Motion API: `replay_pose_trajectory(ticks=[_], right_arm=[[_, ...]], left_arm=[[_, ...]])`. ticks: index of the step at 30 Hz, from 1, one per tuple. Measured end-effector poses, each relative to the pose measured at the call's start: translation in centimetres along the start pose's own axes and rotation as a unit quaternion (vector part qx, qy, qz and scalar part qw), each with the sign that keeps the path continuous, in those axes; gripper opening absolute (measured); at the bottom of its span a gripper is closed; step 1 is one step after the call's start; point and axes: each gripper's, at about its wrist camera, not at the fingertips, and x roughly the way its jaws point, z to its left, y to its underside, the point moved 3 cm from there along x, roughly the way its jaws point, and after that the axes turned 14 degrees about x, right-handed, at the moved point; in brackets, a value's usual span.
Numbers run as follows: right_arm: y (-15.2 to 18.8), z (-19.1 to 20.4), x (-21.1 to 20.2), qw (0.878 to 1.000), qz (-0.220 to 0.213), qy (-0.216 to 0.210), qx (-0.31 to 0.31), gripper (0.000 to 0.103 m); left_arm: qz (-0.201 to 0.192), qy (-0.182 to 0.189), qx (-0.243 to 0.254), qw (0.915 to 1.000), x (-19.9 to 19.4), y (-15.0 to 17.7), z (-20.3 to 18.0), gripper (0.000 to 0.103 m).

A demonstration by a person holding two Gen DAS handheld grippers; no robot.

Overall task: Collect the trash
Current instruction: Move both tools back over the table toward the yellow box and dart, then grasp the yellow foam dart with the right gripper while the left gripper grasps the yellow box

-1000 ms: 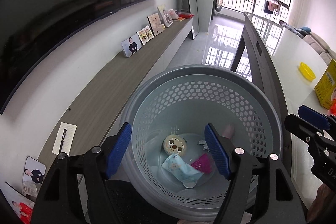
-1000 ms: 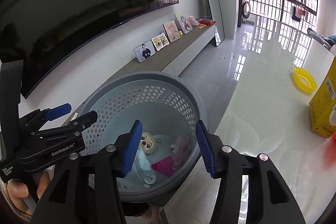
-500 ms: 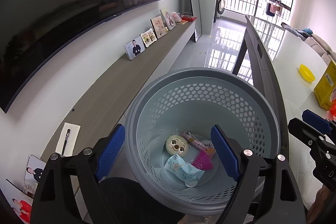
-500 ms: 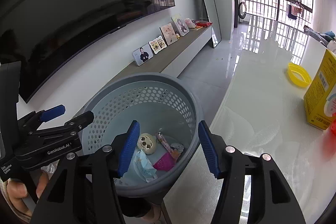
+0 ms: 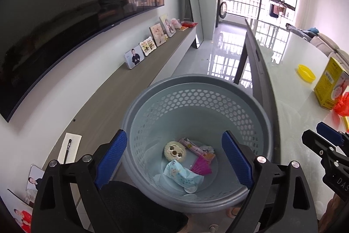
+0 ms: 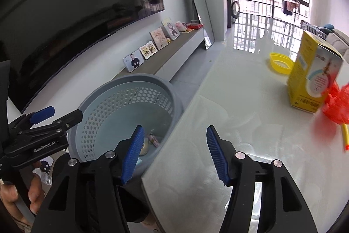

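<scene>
A grey perforated trash basket (image 5: 196,88) stands on the floor beside the white table (image 6: 240,102). In it lie a round cookie-like piece (image 5: 174,151), a light blue wrapper (image 5: 183,175), a pink wrapper (image 5: 200,167) and a thin pink packet (image 5: 192,145). My left gripper (image 5: 174,158) is open and empty above the basket. My right gripper (image 6: 174,154) is open and empty over the table edge, beside the basket (image 6: 124,91). A red plastic bag (image 6: 336,104) lies on the table at the right, blurred.
A yellow carton (image 6: 312,75) and a yellow bowl (image 6: 281,62) stand on the table. A long low cabinet (image 5: 109,88) with photo frames (image 5: 134,59) runs along the wall under a dark TV. A notepad with pen (image 5: 69,147) lies on it.
A thin pink packet has landed in the basket. Both grippers rose and opened wider. The right gripper swung right, from over the basket toward the table.
</scene>
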Motion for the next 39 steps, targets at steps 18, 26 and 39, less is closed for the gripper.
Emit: replay_pose_trajectory(ticks=[18,26,39], right_arm=[[-0.3,-14.8,-8.9,0.982,-0.082,0.132,0.107,0.061],[-0.9,-22.8,-11.1,0.970,-0.091,0.181,0.137,0.063],[-4.1,-29.9,-7.1,0.970,-0.029,0.192,0.146,0.063]], left_arm=[[-0.045,0.098,0.075,0.9913,-1.2,-4.0,-12.6,0.092],[-0.054,0.127,0.098,0.9855,-1.2,-5.9,-18.4,0.093],[-0.039,0.139,0.132,0.9807,0.9,-8.1,-24.7,0.093]])
